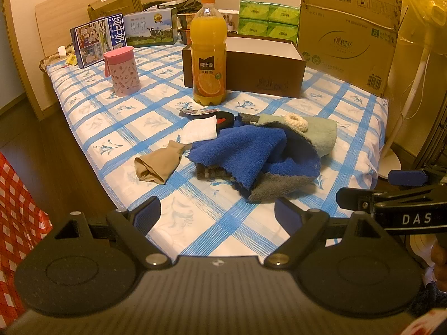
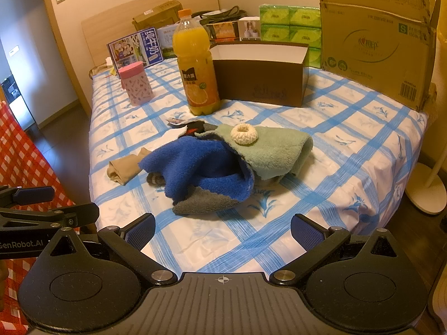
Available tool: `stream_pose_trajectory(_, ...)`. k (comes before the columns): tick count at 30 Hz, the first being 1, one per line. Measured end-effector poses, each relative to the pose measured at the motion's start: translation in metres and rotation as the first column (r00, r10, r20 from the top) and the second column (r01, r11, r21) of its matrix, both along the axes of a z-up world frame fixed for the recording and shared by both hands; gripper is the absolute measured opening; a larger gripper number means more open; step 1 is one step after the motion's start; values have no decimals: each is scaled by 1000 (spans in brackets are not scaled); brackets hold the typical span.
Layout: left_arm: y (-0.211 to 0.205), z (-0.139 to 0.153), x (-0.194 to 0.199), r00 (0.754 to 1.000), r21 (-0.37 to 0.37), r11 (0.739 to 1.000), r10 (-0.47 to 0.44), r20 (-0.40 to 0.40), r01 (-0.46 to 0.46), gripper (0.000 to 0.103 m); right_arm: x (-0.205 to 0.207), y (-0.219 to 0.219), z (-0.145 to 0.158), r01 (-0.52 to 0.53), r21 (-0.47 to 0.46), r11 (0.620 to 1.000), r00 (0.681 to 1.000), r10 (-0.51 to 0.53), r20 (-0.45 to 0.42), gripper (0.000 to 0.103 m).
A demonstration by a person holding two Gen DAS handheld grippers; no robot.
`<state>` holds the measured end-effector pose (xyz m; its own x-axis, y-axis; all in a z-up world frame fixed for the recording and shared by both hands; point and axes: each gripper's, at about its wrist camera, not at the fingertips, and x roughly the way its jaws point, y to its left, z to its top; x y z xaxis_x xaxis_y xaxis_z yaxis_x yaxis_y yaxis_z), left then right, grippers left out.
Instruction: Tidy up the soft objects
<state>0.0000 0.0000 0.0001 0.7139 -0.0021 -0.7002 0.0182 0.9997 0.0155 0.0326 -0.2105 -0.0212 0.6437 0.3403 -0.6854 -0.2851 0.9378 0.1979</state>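
Note:
A heap of soft things lies mid-table: a blue-and-grey fleece cloth (image 1: 245, 153) (image 2: 201, 167), a pale green cloth (image 1: 318, 136) (image 2: 273, 150) with a cream crocheted ring (image 1: 297, 120) (image 2: 243, 134) on it, a beige stocking (image 1: 156, 164) (image 2: 123, 170), a white cloth (image 1: 199, 131) and a dark sock (image 1: 209, 171). An open brown box (image 1: 265, 67) (image 2: 259, 75) stands behind. My left gripper (image 1: 218, 217) is open and empty just before the heap. My right gripper (image 2: 223, 230) is open and empty, also short of the heap.
An orange juice bottle (image 1: 209, 55) (image 2: 197, 67) and a pink cup (image 1: 123, 69) (image 2: 136, 86) stand behind the heap. Milk cartons (image 1: 97, 39), green tissue packs (image 1: 268, 19) and a large cardboard box (image 1: 349, 33) line the back. The checked tablecloth (image 1: 223, 234) ends at both sides.

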Motion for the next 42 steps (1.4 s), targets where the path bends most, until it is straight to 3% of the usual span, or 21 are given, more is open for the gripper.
stream_pose_trajectory(17, 1, -3, 5, 1000, 3, 1000, 2, -10, -2, 87, 9, -1, -9, 3, 2, 1000, 1000, -3, -12, 103)
stream_pose_trajectory(31, 19, -19, 39, 999, 0, 999, 37, -30, -37, 85, 49, -13, -13, 0, 68, 998, 998, -4, 66, 102)
stream_pose_trajectory(33, 23, -21, 46, 999, 6, 999, 42, -32, -42, 82, 58, -13, -14, -2, 66, 998, 998, -2, 70, 93)
stream_pose_trajectory(40, 35, -30, 74, 999, 19, 999, 47, -25, -47, 80, 93, -8, -21, -12, 73, 997, 997, 6, 82, 76)
stream_pose_trajectory(42, 38, -33, 82, 998, 21, 998, 52, -23, -51, 80, 105, -6, -23, -18, 80, 997, 997, 11, 80, 66)
